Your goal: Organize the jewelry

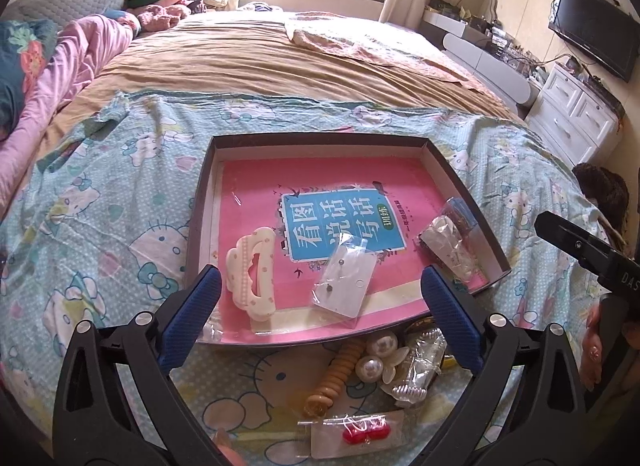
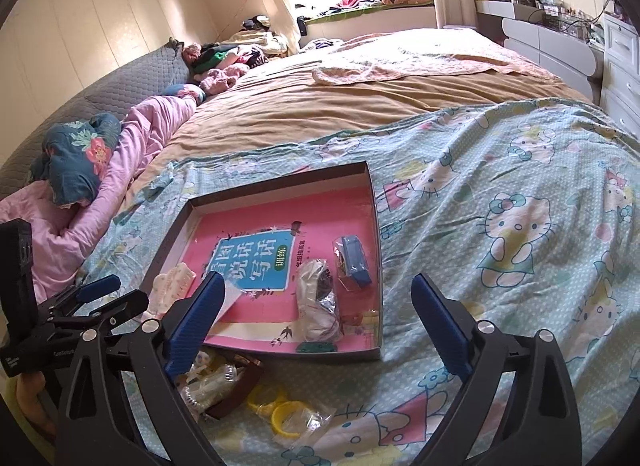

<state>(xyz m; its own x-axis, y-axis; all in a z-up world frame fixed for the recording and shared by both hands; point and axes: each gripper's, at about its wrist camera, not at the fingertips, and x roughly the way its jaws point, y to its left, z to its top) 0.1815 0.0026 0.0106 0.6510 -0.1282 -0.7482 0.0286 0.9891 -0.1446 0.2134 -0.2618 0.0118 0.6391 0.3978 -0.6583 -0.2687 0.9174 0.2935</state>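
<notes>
A dark shallow box (image 1: 320,137) lined with a pink book lies on the Hello Kitty sheet. Inside it are a cream hair claw (image 1: 252,274), a clear earring packet (image 1: 346,274) and a silvery bag (image 1: 444,242). My left gripper (image 1: 320,282) hovers open over the box's near edge, its jaws holding nothing. In front of the box lie pearls (image 1: 376,358), an amber bead bracelet (image 1: 334,378) and a card of red studs (image 1: 360,432). My right gripper (image 2: 318,286) is open and empty above the box's (image 2: 280,181) near right corner, close to the silvery bag (image 2: 318,298) and a blue packet (image 2: 354,262). Yellow rings (image 2: 288,412) lie below.
The box sits on a wide bed with a tan cover (image 1: 280,61). A pink quilt (image 1: 60,77) and pillows lie along the left side. White drawers (image 1: 576,117) and a wall television (image 1: 592,33) stand on the right. A hand (image 1: 592,346) holds the right gripper's handle.
</notes>
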